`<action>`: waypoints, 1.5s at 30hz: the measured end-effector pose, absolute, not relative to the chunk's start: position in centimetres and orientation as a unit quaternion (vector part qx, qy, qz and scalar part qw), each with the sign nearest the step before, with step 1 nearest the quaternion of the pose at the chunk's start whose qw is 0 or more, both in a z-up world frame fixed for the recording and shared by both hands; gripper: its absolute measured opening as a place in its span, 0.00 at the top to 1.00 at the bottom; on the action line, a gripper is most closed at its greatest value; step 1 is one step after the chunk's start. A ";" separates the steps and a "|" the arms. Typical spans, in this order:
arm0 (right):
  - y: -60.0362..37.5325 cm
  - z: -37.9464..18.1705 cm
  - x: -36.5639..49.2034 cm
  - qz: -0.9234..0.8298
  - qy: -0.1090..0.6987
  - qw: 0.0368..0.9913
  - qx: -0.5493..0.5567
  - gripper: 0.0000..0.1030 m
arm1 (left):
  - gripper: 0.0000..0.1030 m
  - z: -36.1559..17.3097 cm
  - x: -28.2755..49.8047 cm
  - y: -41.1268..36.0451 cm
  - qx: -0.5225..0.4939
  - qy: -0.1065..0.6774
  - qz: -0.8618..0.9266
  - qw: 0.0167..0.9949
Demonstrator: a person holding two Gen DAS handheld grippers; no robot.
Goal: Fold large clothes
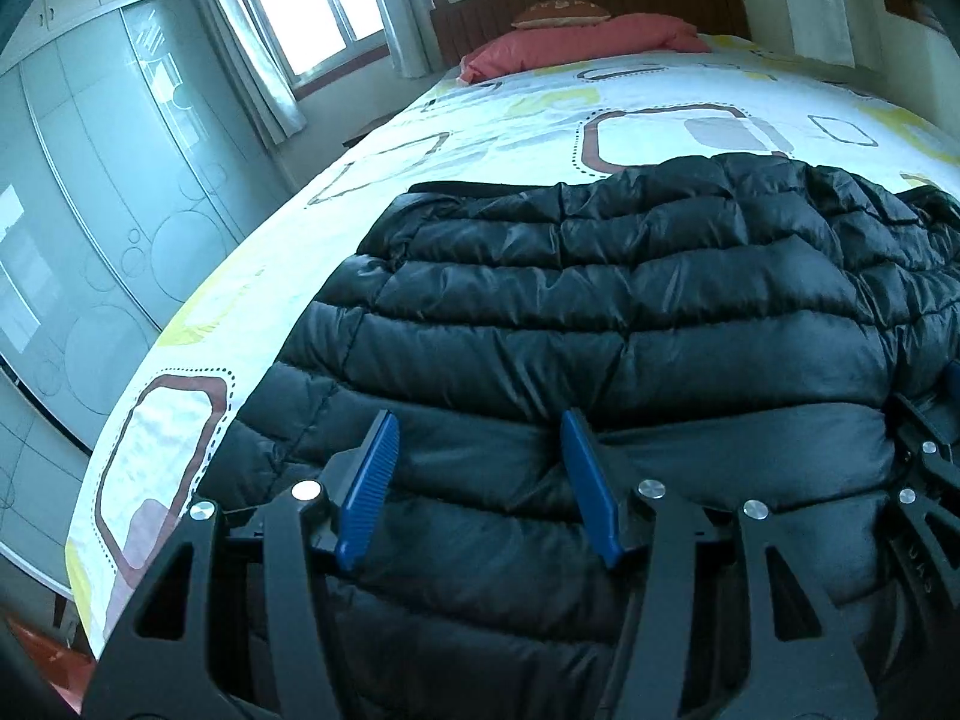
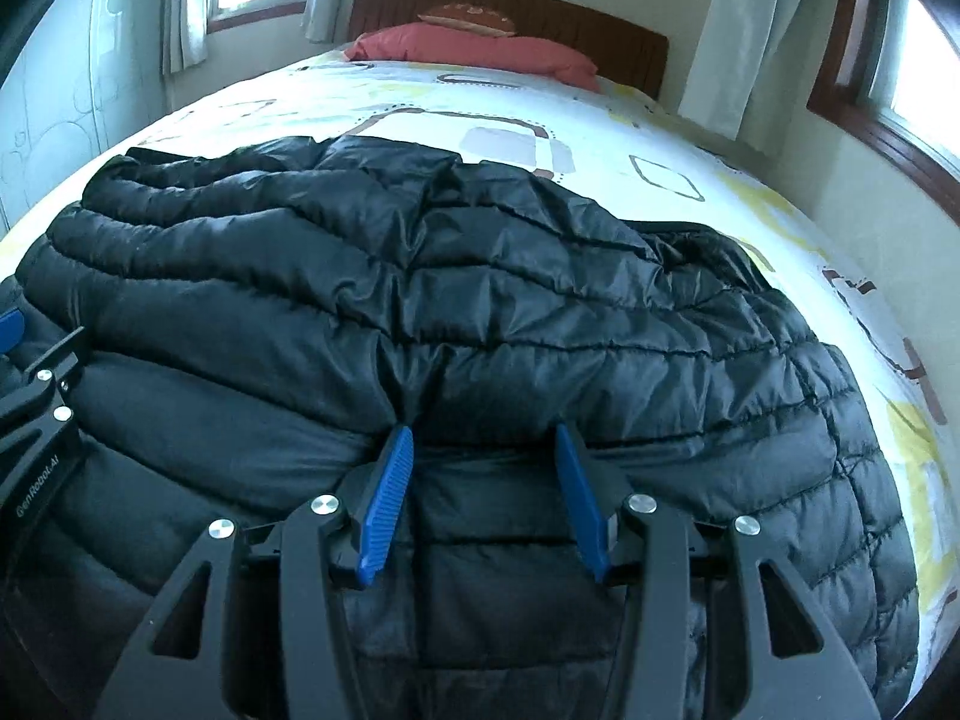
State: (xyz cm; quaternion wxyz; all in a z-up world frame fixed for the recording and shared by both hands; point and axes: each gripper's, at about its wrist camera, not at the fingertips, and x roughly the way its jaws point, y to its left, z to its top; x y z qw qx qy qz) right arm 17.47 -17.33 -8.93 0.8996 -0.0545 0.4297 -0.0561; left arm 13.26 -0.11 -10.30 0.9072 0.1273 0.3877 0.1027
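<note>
- The left tongs [image 1: 477, 480] and the right tongs [image 2: 483, 495] both point down onto the near part of a black puffer jacket [image 1: 600, 312].
- Each pair stands about half open, with a puffy band of jacket bulging between the blue pads [image 2: 387, 504]. Whether the pads truly pinch the fabric or only press down on it cannot be told.
- The jacket lies spread on the bed [image 1: 660, 102], directly ahead of and under both tongs. Its quilted bands run left to right, across the line the tongs point along.
- The two tongs sit side by side, the left nearer the jacket's left edge, the right toward its middle.
- The likely next fold carries the near edge away toward the pink pillow [image 2: 480, 48], so both hands should lift evenly.
</note>
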 end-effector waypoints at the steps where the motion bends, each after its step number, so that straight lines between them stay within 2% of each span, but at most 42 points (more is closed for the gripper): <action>1: -17.4 -8.9 17.5 -0.056 0.429 0.900 -0.056 0.52 | 0.45 -10.3 13.3 -0.1 0.127 0.388 0.102 0.907; 10: -17.3 -9.0 17.3 -0.057 0.425 0.902 -0.057 0.52 | 0.40 -8.9 13.0 2.2 0.062 0.400 0.092 0.910; 19: -17.3 -9.0 17.3 -0.057 0.424 0.902 -0.058 0.52 | 0.40 -7.4 12.1 9.6 -0.019 0.413 0.148 0.898; 21: -17.3 -9.0 17.3 -0.057 0.424 0.902 -0.058 0.52 | 0.38 -7.8 12.1 12.7 -0.069 0.429 0.158 0.886; 22: -17.3 -9.0 17.3 -0.057 0.424 0.902 -0.059 0.52 | 0.33 -8.0 12.2 13.8 -0.103 0.437 0.150 0.881; 26: -17.3 -9.0 17.3 -0.057 0.424 0.902 -0.057 0.52 | 0.33 -9.5 12.3 18.1 -0.268 0.454 0.103 0.843; 34: -17.3 -9.0 17.3 -0.057 0.424 0.902 -0.057 0.52 | 0.22 -13.6 12.5 22.7 -0.427 0.458 0.022 0.779; 39: -17.3 -9.1 17.3 -0.057 0.424 0.902 -0.057 0.52 | 0.21 -14.8 12.7 21.4 -0.476 0.463 -0.058 0.745; 45: -17.3 -9.1 17.3 -0.058 0.423 0.902 -0.057 0.52 | 0.21 -15.3 13.5 20.1 -0.439 0.471 -0.062 0.763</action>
